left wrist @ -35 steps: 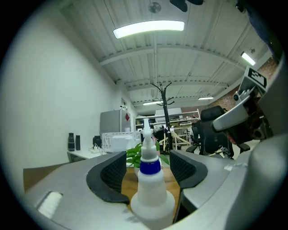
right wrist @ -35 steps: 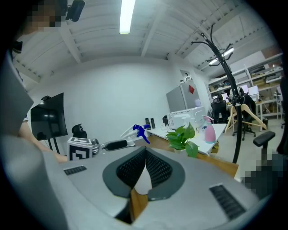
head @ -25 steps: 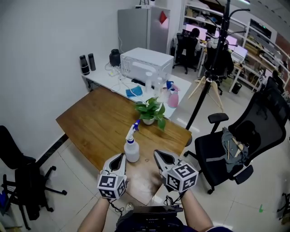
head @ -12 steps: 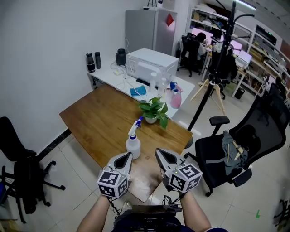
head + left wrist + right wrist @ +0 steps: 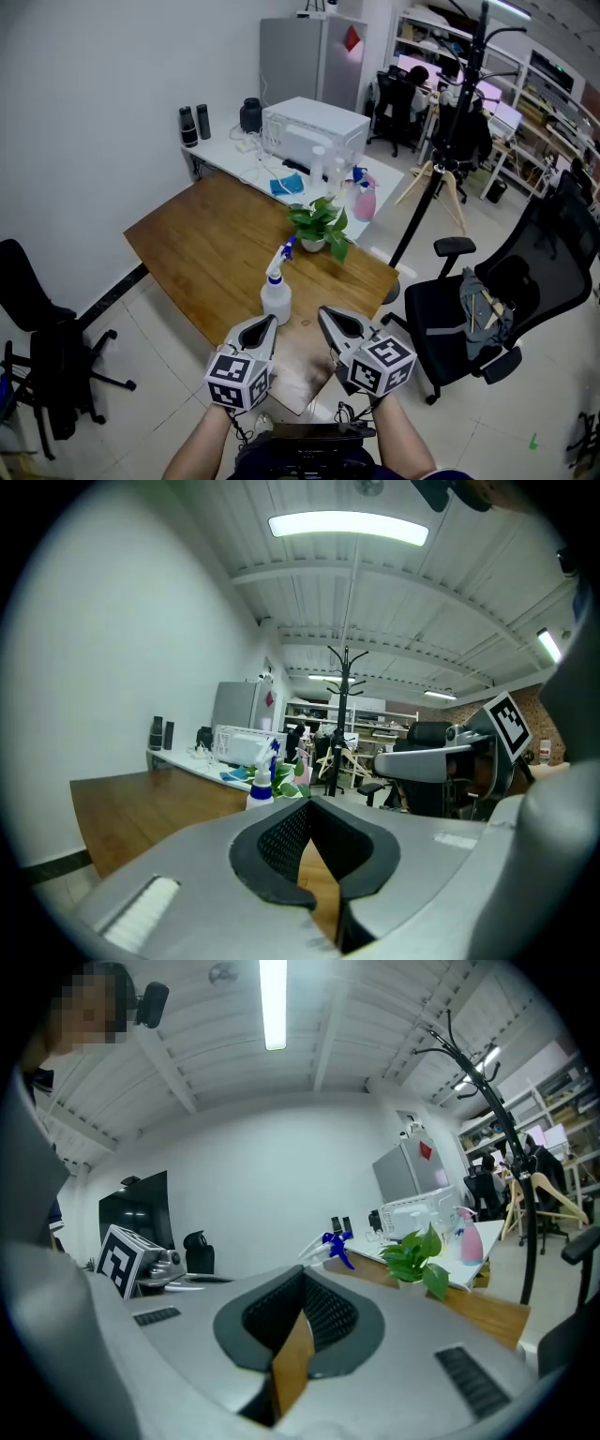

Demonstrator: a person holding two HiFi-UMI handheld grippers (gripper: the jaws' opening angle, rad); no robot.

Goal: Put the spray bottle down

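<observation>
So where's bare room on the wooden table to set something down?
The wide stretch of the wooden table left of the spray bottle and potted plant is bare. The white table behind is crowded around the microwave.

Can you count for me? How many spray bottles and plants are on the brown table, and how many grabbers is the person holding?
spray bottle: 1
potted plant: 1
grippers: 2, the left gripper and the right gripper
Total: 4
</observation>
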